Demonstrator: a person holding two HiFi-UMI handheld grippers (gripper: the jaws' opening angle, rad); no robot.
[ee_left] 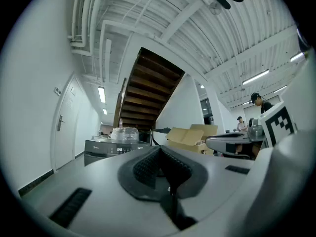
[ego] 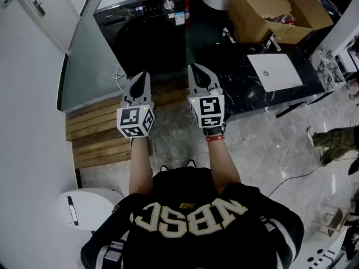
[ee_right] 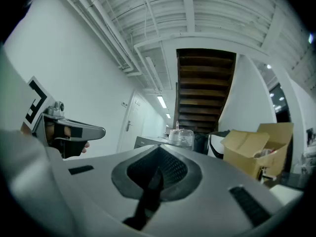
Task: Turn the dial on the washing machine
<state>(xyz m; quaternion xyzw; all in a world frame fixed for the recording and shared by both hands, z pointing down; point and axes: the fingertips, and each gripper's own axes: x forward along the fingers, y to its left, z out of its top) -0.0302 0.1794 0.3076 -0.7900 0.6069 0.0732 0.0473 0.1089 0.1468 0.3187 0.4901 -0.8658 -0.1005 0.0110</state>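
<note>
The black washing machine (ego: pixel 147 33) stands a step ahead of me, its round silver dial (ego: pixel 168 4) on the top panel to the right of the lit display. My left gripper (ego: pixel 141 77) and right gripper (ego: pixel 197 69) are held side by side at waist height, well short of the machine and pointing toward it. Both are shut with nothing between their fingers. The machine (ee_left: pixel 110 150) appears small and distant past the closed left gripper (ee_left: pixel 161 154). It (ee_right: pixel 150 142) is just as far beyond the closed right gripper (ee_right: pixel 159 156).
A wooden slat platform (ego: pixel 104 134) lies below the left gripper. A black marble counter (ego: pixel 247 97) with a white panel (ego: pixel 276 70) is on the right, an open cardboard box (ego: pixel 280 10) behind it. A clear container (ee_left: pixel 124 134) sits on the machine. Another person's leg (ego: pixel 336 139) is far right.
</note>
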